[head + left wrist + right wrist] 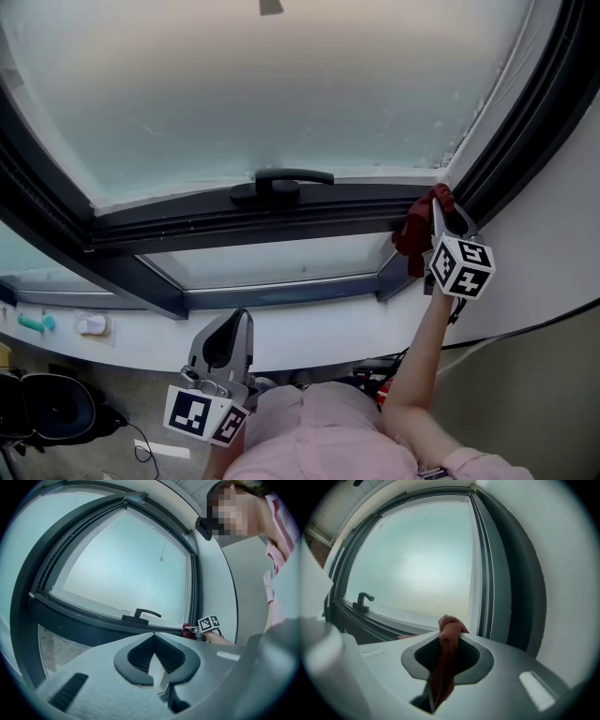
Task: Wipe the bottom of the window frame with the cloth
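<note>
Right hand-held gripper (439, 217): clamped on the red cloth (413, 232), at the centre right of the head view.
Cloth position: at the right-hand end of the window frame's bottom rail (234, 225); contact looks likely but I cannot confirm it.
Left hand-held gripper (225, 345): jaws together, nothing between them, low in the frame.
Risk – slip: only a narrow strip is pinched, so dragging along the rail could tug it free.
Risk – snag: the handle (281, 180) sits on the wiping path and could catch the bunched cloth.
Right gripper view only: the cloth runs down between the jaws, bulging at the tips.
Head view only: both hand-held grippers together – and the rail's full run.
</note>
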